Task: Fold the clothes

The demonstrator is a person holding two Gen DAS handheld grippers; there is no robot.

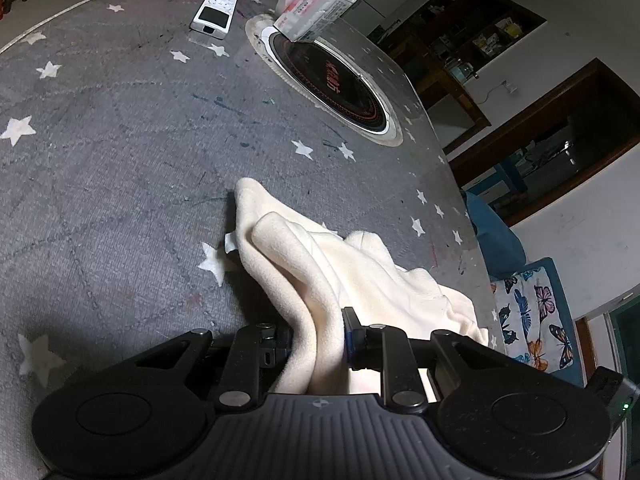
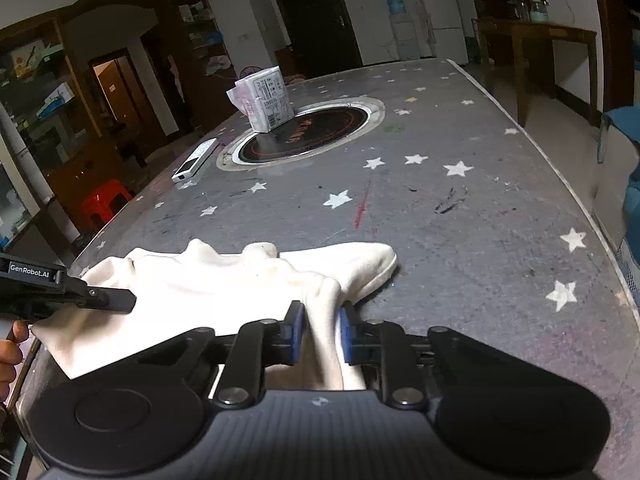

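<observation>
A cream fleece garment (image 1: 320, 264) lies bunched near the front edge of a grey star-patterned table (image 1: 120, 140). My left gripper (image 1: 318, 336) is shut on a thick fold of it, which runs back between the blue pads. In the right wrist view the same cream garment (image 2: 224, 284) spreads to the left, one rounded end reaching right. My right gripper (image 2: 322, 332) is shut on a bunched fold of the cloth between its blue pads (image 2: 297, 328). The left gripper's black body (image 2: 60, 292) shows at the left edge, with a hand behind it.
A round black cooktop (image 2: 304, 132) is set into the table's middle, a tissue pack (image 2: 268, 98) on its rim and a white remote (image 2: 194, 160) beside it. A red stool (image 2: 106, 202) stands left of the table; a butterfly-print cushion (image 1: 532, 316) lies past the right edge.
</observation>
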